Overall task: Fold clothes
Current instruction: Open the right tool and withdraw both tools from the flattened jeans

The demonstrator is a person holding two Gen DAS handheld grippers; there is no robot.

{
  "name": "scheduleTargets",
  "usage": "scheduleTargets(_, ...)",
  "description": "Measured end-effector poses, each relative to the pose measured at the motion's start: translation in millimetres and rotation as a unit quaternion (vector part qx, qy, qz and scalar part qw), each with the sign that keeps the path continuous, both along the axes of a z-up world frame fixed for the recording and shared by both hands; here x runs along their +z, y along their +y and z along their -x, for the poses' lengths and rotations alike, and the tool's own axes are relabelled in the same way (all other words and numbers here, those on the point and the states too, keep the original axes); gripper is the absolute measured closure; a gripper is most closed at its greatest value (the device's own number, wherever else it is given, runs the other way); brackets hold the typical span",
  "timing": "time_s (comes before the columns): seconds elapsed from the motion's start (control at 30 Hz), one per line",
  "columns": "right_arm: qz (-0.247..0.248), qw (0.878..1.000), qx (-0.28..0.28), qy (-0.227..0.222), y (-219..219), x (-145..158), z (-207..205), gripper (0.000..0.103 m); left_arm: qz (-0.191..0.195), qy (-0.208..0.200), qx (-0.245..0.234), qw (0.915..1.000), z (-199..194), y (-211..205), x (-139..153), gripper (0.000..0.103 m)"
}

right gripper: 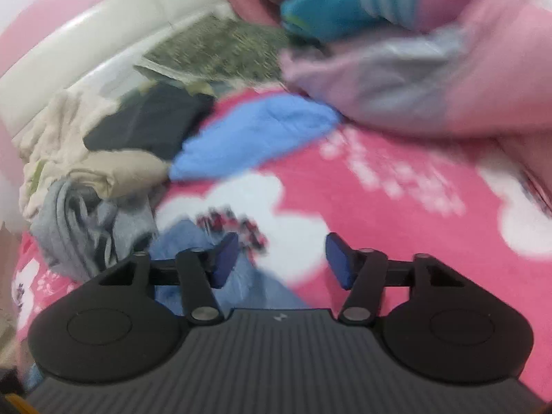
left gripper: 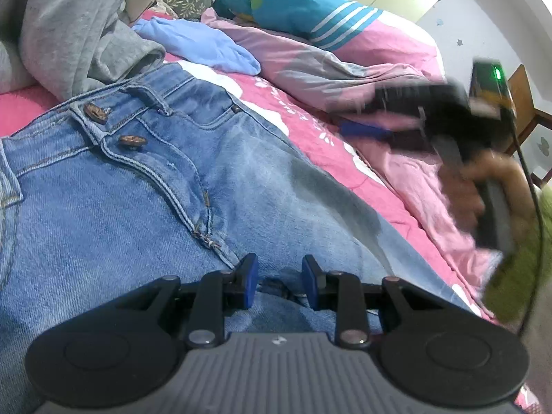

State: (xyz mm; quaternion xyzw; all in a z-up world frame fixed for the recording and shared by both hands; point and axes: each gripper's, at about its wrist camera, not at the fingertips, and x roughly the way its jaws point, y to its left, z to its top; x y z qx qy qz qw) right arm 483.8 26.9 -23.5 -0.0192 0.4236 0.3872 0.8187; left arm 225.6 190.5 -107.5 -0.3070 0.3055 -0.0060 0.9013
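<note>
pink bedding (left gripper: pixel 310 127) covers the bed, and blue jeans (left gripper: pixel 138 186) lie flat on it, waistband toward a grey hoodie (left gripper: pixel 76 34). left gripper (left gripper: pixel 279 281) rests on the jeans, its narrow jaws pinching a denim fold. right gripper (right gripper: pixel 281 258) hangs open beside the jeans, nothing between its jaws.

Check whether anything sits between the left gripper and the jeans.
Nothing visible does. The left gripper is right over the jeans, denim bunched between its blue pads.
</note>
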Motion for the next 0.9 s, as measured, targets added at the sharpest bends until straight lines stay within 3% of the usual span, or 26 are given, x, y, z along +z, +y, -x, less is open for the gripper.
scheduleTargets(0.07, 0.036, 0.999, -0.005, 0.036, -10, -15, 3, 0.078, -0.001, 0.000, 0.000, 1.0000, -1, 0, 0, 0.073)
scheduleTargets(0.23, 0.056, 0.997, -0.046, 0.029, 1, -68, -5, 0.082, -0.002, -0.001, -0.002, 1.0000, -1, 2, 0, 0.073)
scheduleTargets(0.33, 0.035, 0.993, -0.110, 0.021, 1, -67, -17, 0.089, -0.002, -0.001, -0.004, 1.0000, 0, 3, 0, 0.073)
scheduleTargets(0.4, 0.025, 0.990, -0.140, 0.024, -6, -58, -21, 0.087, 0.003, -0.001, -0.005, 1.0000, -1, 4, 0, 0.073)
scheduleTargets(0.53, 0.002, 0.986, -0.166, 0.001, -52, -15, 1, 0.086, 0.011, 0.000, -0.007, 0.9999, -1, 6, -1, 0.074)
scheduleTargets(0.67, -0.036, 0.974, -0.224, -0.016, -144, 36, 49, 0.085, 0.017, -0.001, -0.009, 0.9998, -2, 7, 0, 0.072)
scheduleTargets(0.77, -0.070, 0.957, -0.279, -0.041, -224, 76, 107, 0.085, 0.013, -0.003, -0.010, 0.9999, 0, 6, 3, 0.069)
scheduleTargets(0.9, -0.098, 0.924, -0.358, -0.091, -336, 124, 229, 0.083, -0.008, -0.010, -0.016, 0.9998, 3, -1, 7, 0.064)
